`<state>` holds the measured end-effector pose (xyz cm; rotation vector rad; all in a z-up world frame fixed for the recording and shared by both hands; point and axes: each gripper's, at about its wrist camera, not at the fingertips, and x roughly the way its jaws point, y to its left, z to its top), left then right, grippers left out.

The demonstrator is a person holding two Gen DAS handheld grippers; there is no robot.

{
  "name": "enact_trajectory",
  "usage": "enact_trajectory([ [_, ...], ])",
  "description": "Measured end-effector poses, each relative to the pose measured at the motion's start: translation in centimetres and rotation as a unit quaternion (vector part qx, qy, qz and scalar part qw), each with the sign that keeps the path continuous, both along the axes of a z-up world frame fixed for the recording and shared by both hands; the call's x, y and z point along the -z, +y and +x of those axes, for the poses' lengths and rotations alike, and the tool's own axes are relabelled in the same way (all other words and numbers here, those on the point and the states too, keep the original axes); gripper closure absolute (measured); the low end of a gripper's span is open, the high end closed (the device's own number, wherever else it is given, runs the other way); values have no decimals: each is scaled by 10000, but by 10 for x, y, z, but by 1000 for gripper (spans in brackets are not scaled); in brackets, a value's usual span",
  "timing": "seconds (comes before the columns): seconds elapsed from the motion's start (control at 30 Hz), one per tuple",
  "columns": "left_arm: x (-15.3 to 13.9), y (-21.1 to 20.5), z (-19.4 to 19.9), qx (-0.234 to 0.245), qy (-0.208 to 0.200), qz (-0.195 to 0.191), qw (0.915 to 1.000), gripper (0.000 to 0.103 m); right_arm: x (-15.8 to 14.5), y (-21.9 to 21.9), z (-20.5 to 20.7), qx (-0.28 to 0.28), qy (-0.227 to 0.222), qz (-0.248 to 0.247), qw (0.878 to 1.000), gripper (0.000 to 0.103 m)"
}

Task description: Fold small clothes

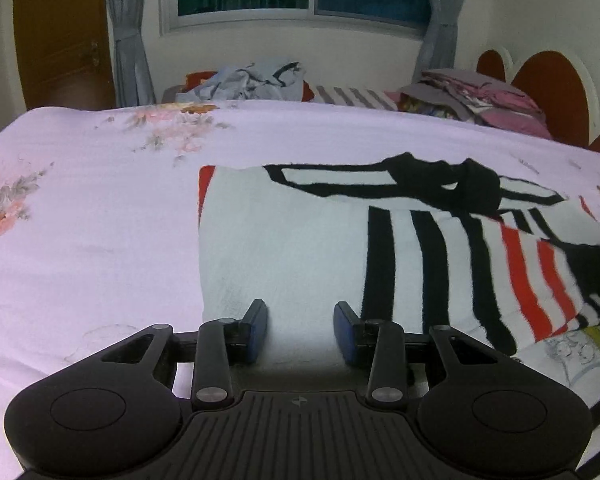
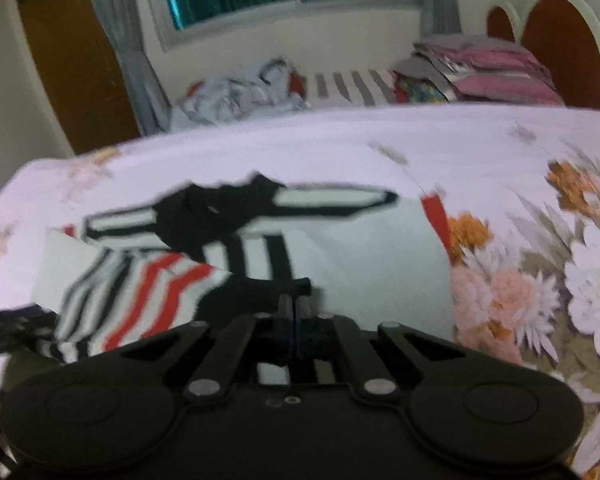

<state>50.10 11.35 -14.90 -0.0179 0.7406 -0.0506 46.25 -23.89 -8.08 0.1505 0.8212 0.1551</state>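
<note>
There, in the left wrist view, the white knitted garment with black and red stripes (image 1: 300, 240) lay crosswise on the lilac floral bedsheet (image 1: 100, 200), the left gripper (image 1: 300, 328) gaping over its near white edge. In the right wrist view, the right gripper (image 2: 296, 312) pinched that garment's dark hem, fingers together.

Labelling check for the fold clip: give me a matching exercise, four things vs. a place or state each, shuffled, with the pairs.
Things:
1. left gripper
2. right gripper
3. white knit garment with black and red stripes
4. crumpled pale blue-grey clothes pile

Places or states:
A. at the far edge of the pink floral bedsheet, below the window
B. jaws apart, white fabric between them
C. jaws closed together at the garment's near edge
D. spread on the bedsheet, a striped flap folded over it

Pairs: 1-B, 2-C, 3-D, 4-A
</note>
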Motion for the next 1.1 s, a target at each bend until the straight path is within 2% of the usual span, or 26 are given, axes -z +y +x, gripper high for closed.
enact_trajectory([
  [0.1, 5, 2, 1, 42, 90, 211, 9997, 64, 10, 1, -2, -15, 118, -24, 9999, 102],
  [0.2, 1, 3, 4, 129, 153, 217, 9996, 64, 19, 1, 1, 15, 275, 34, 9996, 100],
  [0.23, -4, 5, 4, 130, 98, 189, 9997, 64, 13, -1, -3, 137, 88, 66, 9998, 93],
  [0.27, -9, 8, 4, 130, -20, 168, 9998, 64, 6, -2, -5, 194, -88, 97, 9997, 78],
  [0.33, -16, 14, 13, 118, -130, 199, 9996, 64, 0, -3, 1, 186, -179, 165, 9995, 65],
  [0.5, -14, 27, 61, 124, -19, 220, 9997, 64, 14, -10, 38, 246, 286, 492, 9981, 68],
  [0.6, -7, 34, 84, 206, 99, 7, 9997, 64, 23, 0, 46, 138, 490, 202, 9985, 75],
  [0.67, 2, 38, 94, 240, 238, -60, 9994, 64, 22, 9, 43, -75, 425, -32, 9991, 93],
  [0.73, 3, 39, 98, 211, 250, -5, 9995, 64, 20, 14, 39, -57, 259, -352, 9990, 102],
  [0.83, 0, 38, 96, 80, 153, 306, 9994, 64, 13, 9, 31, 73, 51, -312, 9995, 102],
  [0.9, 10, 43, 98, 84, 265, 231, 9993, 61, 23, 12, 35, -21, 284, -432, 9987, 102],
  [1.0, 3, 53, 94, -107, 300, 17, 9995, 58, 20, 13, 38, 139, 286, -531, 9981, 100],
  [1.03, -4, 52, 86, -143, 157, 89, 9997, 58, 12, 15, 33, 302, 82, -693, 9971, 83],
  [1.1, -19, 42, 67, -111, -143, 125, 9998, 58, -2, 20, 26, 288, -267, -666, 9970, 80],
])
